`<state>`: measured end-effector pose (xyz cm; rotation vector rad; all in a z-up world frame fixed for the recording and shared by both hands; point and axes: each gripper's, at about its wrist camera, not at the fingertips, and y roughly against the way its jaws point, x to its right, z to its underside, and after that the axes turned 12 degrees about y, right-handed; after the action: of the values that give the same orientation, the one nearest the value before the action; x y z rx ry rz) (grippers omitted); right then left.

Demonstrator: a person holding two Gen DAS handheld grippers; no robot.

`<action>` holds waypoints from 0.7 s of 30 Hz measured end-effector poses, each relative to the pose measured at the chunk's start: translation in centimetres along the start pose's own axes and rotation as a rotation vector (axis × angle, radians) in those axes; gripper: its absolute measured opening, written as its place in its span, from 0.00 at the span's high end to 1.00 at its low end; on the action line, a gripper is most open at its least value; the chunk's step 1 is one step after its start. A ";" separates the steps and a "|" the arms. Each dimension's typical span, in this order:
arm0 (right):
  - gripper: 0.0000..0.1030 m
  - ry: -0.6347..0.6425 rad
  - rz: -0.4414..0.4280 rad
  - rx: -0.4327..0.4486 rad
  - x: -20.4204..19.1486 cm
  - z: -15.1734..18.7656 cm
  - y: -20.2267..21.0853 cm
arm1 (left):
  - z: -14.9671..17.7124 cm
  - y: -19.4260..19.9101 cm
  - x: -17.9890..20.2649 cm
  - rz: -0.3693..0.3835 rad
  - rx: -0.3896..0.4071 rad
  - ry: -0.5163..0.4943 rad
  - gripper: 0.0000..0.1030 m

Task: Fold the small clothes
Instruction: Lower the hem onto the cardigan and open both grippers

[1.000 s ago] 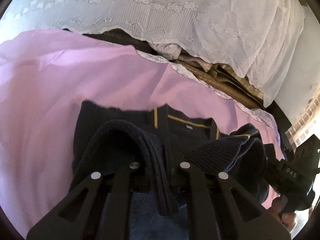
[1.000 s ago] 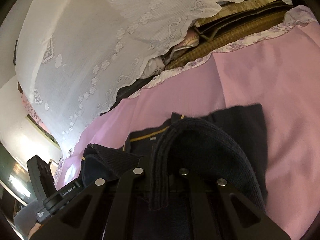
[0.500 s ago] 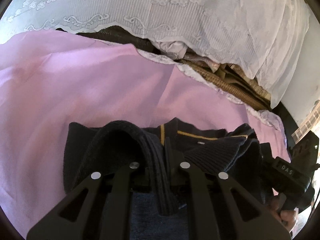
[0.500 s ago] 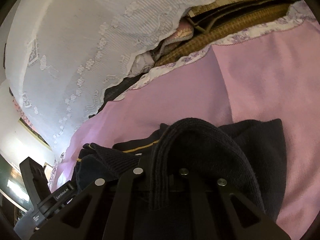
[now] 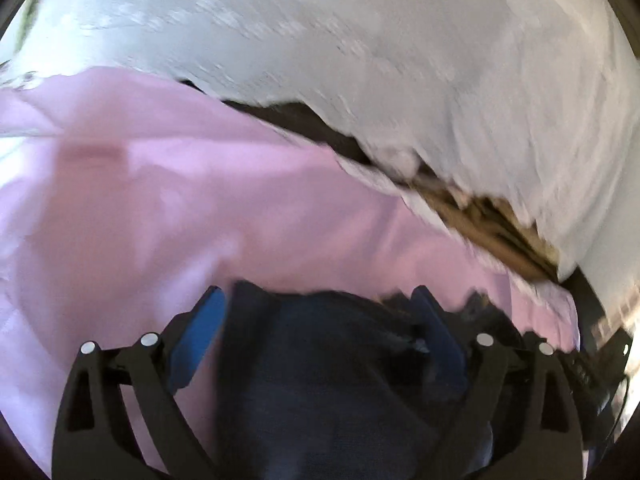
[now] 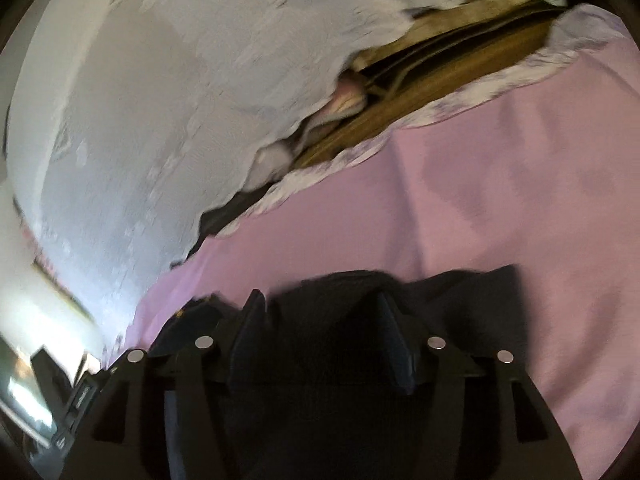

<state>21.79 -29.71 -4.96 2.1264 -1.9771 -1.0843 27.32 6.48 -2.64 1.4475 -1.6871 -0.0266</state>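
A dark navy knit garment (image 5: 320,360) lies folded on a pink sheet (image 5: 160,208). My left gripper (image 5: 320,312) is open, its blue-padded fingers spread on either side of the garment's near part. In the right wrist view the same garment (image 6: 460,312) lies on the pink sheet (image 6: 500,184). My right gripper (image 6: 320,312) is open above the garment, its jaws apart and holding nothing. Both views are motion-blurred.
A white lace cloth (image 5: 400,60) hangs behind the sheet, also in the right wrist view (image 6: 160,80). Brown woven furniture (image 6: 440,80) with bundled cloth shows under it. The other gripper's body (image 6: 68,392) sits at the far left of the right wrist view.
Both grippers were shut on the garment's ribbed hem and have opened, letting it go. The folded garment now lies on the sheet, and both cameras have tilted.
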 end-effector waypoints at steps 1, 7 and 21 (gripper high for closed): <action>0.44 -0.033 0.001 0.005 0.7 0.0 0.1 | -0.2 0.1 -0.4 0.007 -0.004 0.016 0.12; 0.43 -0.033 0.021 0.034 0.5 0.2 1.5 | 0.2 0.5 0.2 0.058 -0.033 -0.005 0.12; 0.43 0.082 0.015 -0.112 -0.2 0.7 -2.1 | 1.9 -5.5 -0.2 -0.121 -0.225 -0.067 0.04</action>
<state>23.23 -28.86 -6.38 2.0613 -1.8476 -1.0604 30.46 3.92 -6.81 1.3885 -1.5915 -0.3251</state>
